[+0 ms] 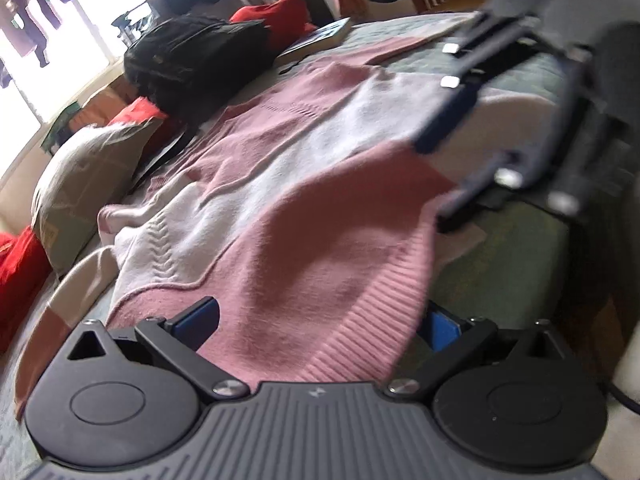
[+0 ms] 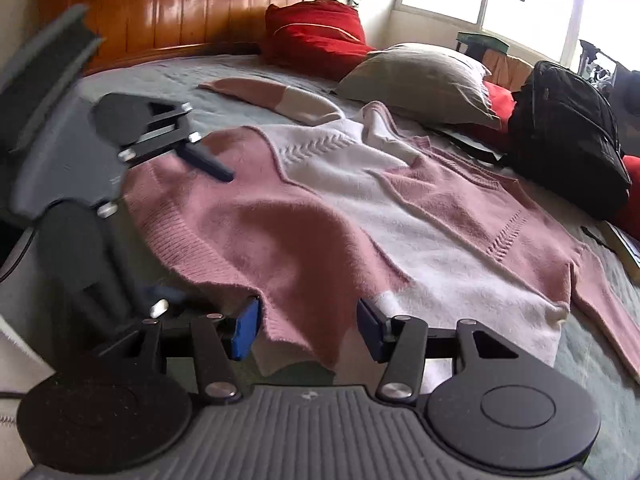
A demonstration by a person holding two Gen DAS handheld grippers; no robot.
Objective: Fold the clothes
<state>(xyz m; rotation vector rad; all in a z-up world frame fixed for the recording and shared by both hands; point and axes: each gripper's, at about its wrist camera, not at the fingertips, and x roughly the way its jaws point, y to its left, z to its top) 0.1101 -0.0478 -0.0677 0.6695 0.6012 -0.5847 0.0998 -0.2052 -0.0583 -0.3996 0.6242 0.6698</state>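
My left gripper (image 1: 316, 322) points forward and down, jaws spread wide, its blue pads (image 1: 200, 316) at seven and five o'clock of its own view. My right gripper (image 2: 306, 328) tilts down likewise, jaws parted and pressing on nothing, blue pads (image 2: 246, 330) clear on either side.

One pink-and-white sweater (image 2: 360, 216) lies on one bed (image 2: 168, 76), with one grey pillow (image 2: 416, 80), one black backpack (image 2: 568, 136) and two grippers, left gripper (image 2: 192, 240) and right gripper (image 2: 308, 330).

Each claw (image 2: 308, 330) showing black linkage arms, 2 blue finger pads (image 2: 245, 330), silver screws, ribbed grey body, round black discs.
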